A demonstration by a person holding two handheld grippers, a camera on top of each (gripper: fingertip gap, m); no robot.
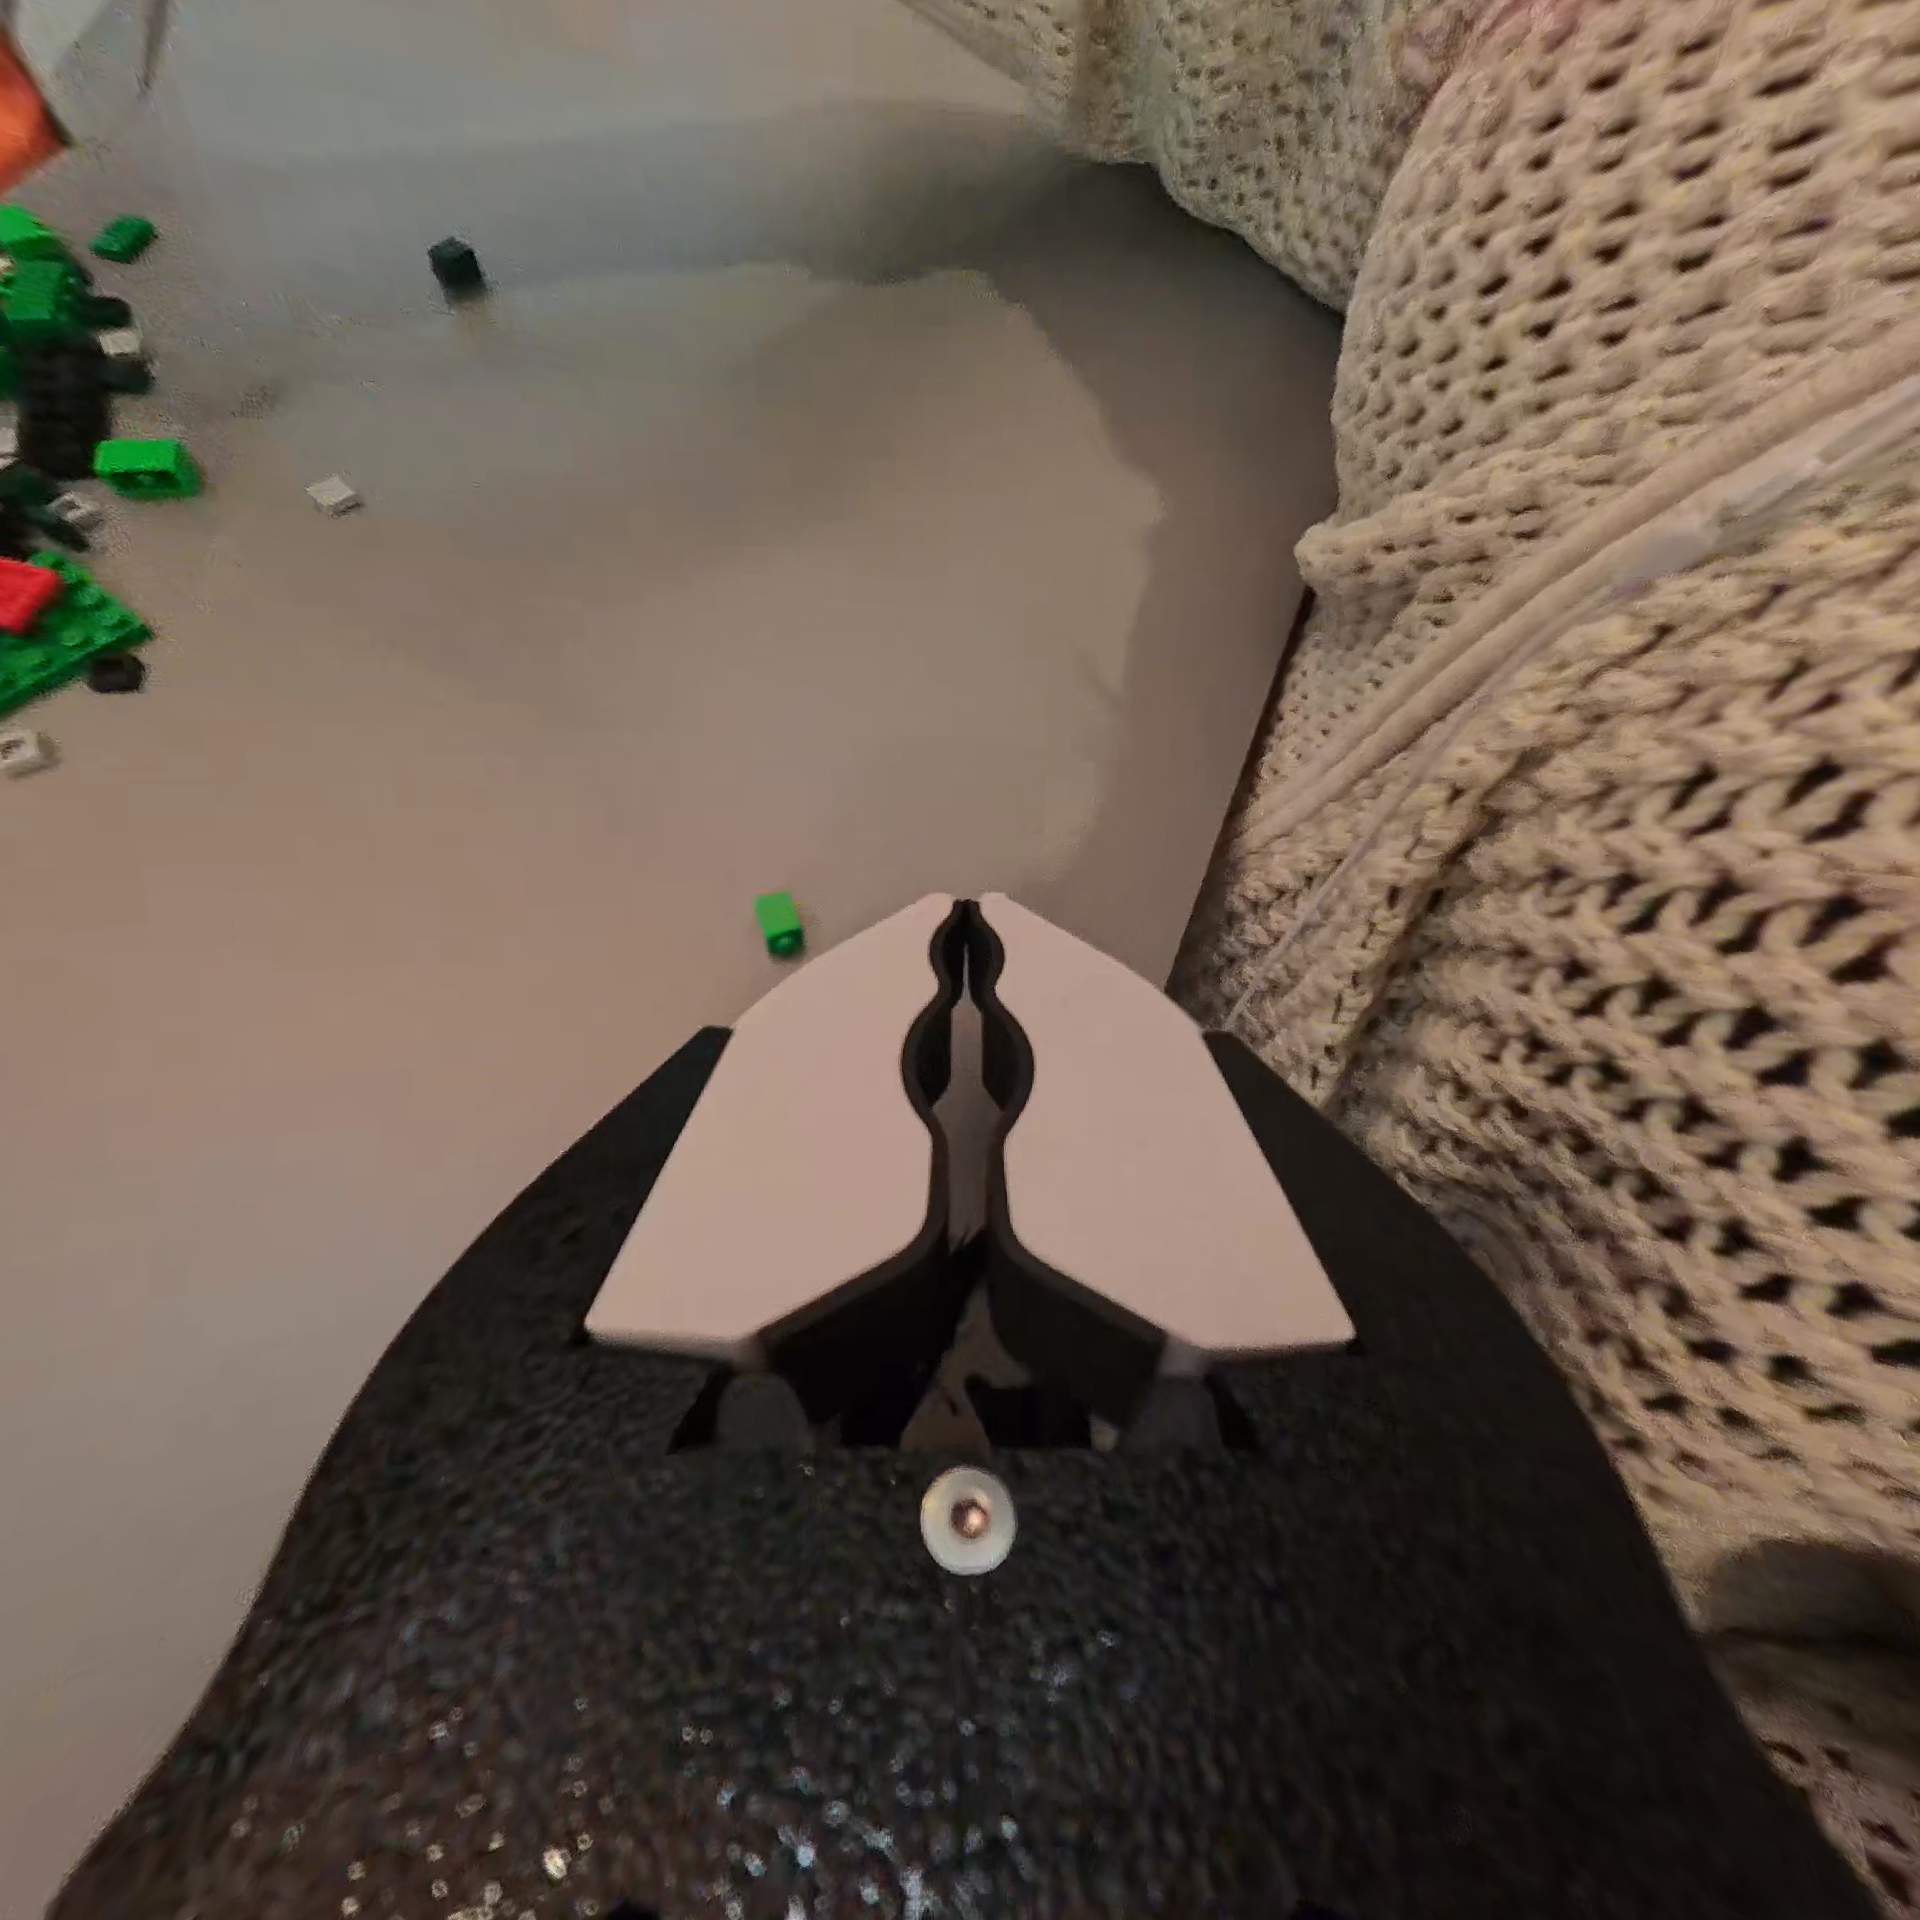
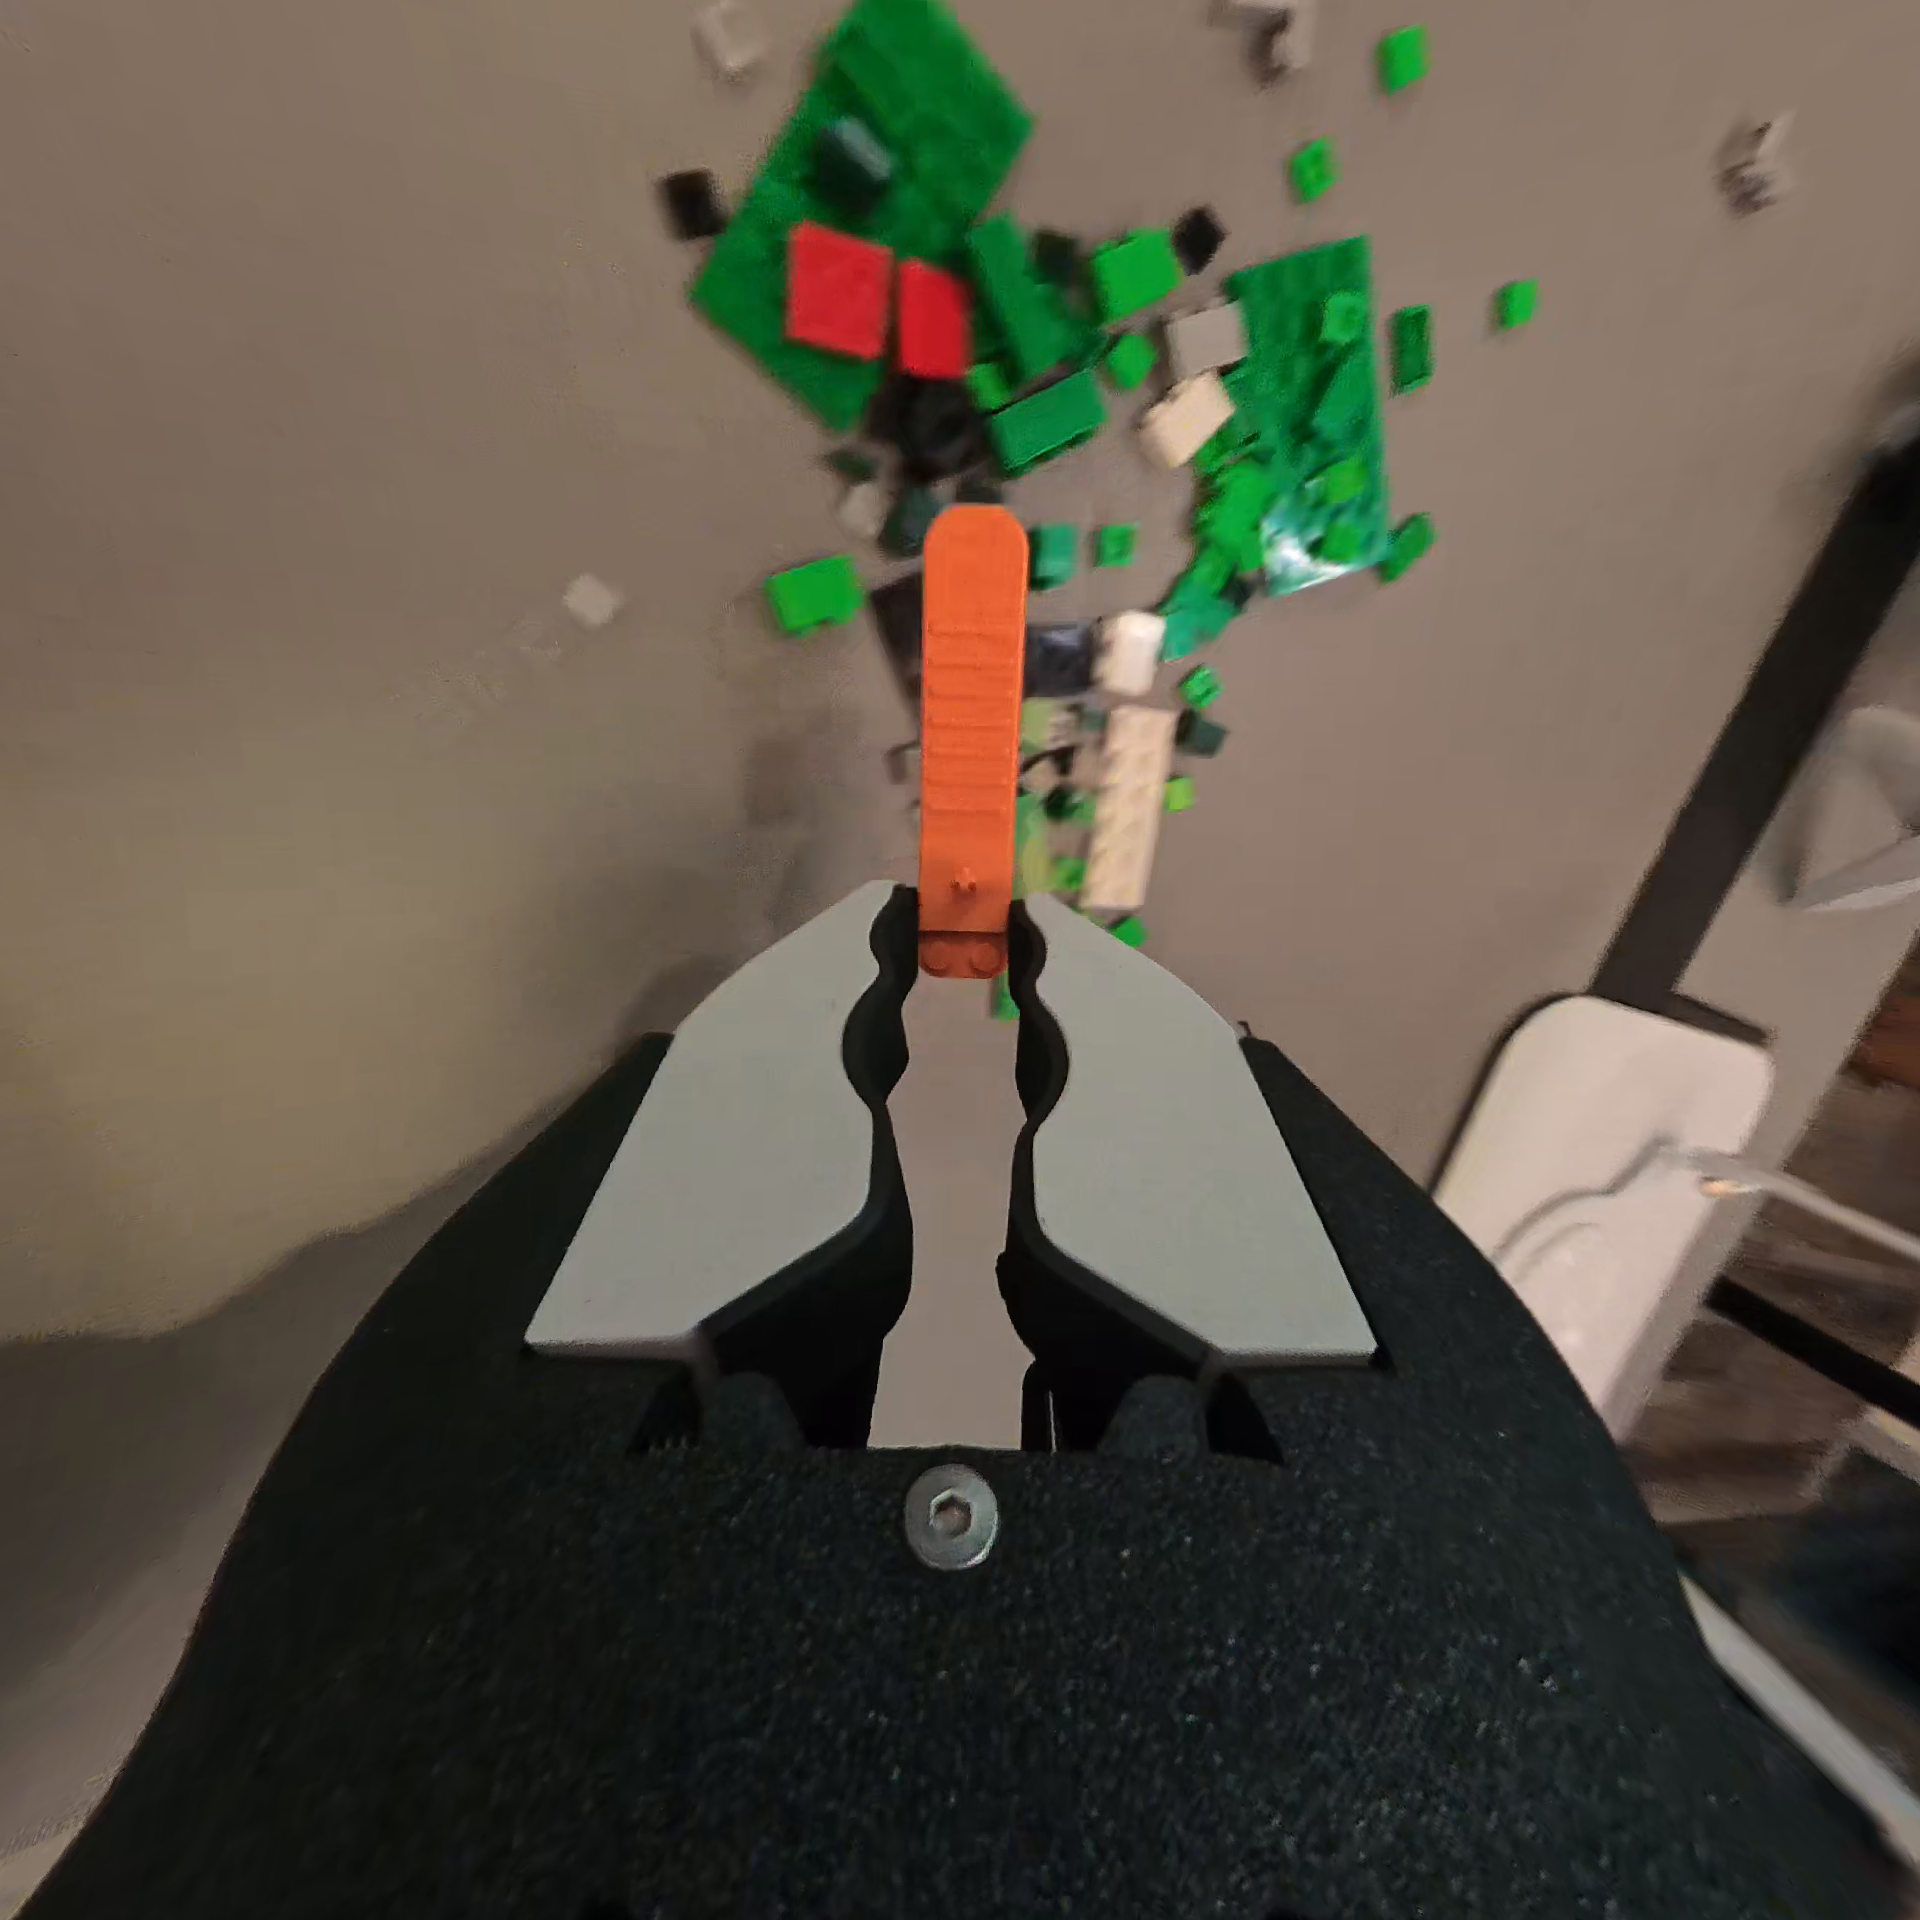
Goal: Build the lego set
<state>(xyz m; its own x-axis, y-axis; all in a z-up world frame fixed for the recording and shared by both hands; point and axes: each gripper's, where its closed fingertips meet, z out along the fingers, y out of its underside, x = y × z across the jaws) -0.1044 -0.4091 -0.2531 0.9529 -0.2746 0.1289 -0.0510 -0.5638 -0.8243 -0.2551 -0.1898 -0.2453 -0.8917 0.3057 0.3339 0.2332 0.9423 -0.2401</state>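
My right gripper (image 2: 961, 920) is shut on an orange brick separator (image 2: 969, 717), which sticks out forward above the table. Beyond it lies a scatter of green, white and black bricks around a green plate (image 2: 894, 156) bearing two red pieces (image 2: 840, 293), and a second green plate (image 2: 1314, 416). My left gripper (image 1: 966, 909) is shut and empty, near the table's edge. A small green brick (image 1: 777, 925) lies just left of its tips. The pile of green and black bricks (image 1: 62, 416) shows at the far left of the left wrist view.
A person's cream knitted sleeve (image 1: 1610, 623) fills the right of the left wrist view. A small dark brick (image 1: 455, 265) and a grey tile (image 1: 335, 496) lie loose on the grey table (image 1: 675, 623). A white chair (image 2: 1621, 1195) stands beyond the table's edge. Spacing between my two grippers at the tips: around 25 cm. My right gripper is the nearer one to the grey tile (image 1: 335, 496): about 8 cm, against 20 cm.
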